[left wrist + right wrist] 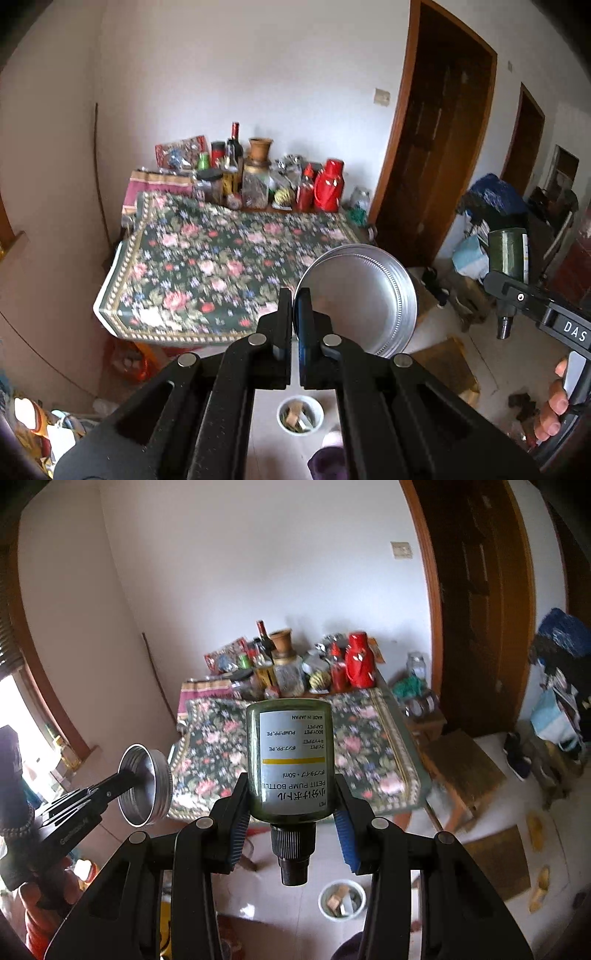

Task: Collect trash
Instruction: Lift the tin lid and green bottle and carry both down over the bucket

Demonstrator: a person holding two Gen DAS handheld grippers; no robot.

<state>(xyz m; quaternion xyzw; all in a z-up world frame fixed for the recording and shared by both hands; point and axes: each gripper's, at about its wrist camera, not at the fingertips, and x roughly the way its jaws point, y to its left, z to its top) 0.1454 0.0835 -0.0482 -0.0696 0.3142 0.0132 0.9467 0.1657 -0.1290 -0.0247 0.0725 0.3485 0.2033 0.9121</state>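
My left gripper (294, 306) is shut on the rim of a round silver metal tin lid (364, 299), held in the air; it also shows in the right wrist view (146, 784). My right gripper (291, 794) is shut on a small dark green pump bottle (291, 760) with a white label, held upside down with its black nozzle toward the camera; the bottle also shows in the left wrist view (508, 254). A small white trash bin (300, 414) with scraps inside stands on the floor below both grippers, and it shows in the right wrist view (342, 899).
A table with a floral cloth (221, 266) stands ahead, its far end crowded with bottles, jars and a red thermos (328, 184). A wooden stool (461, 771) stands right of it. A brown door (439, 129) and piled belongings are at right.
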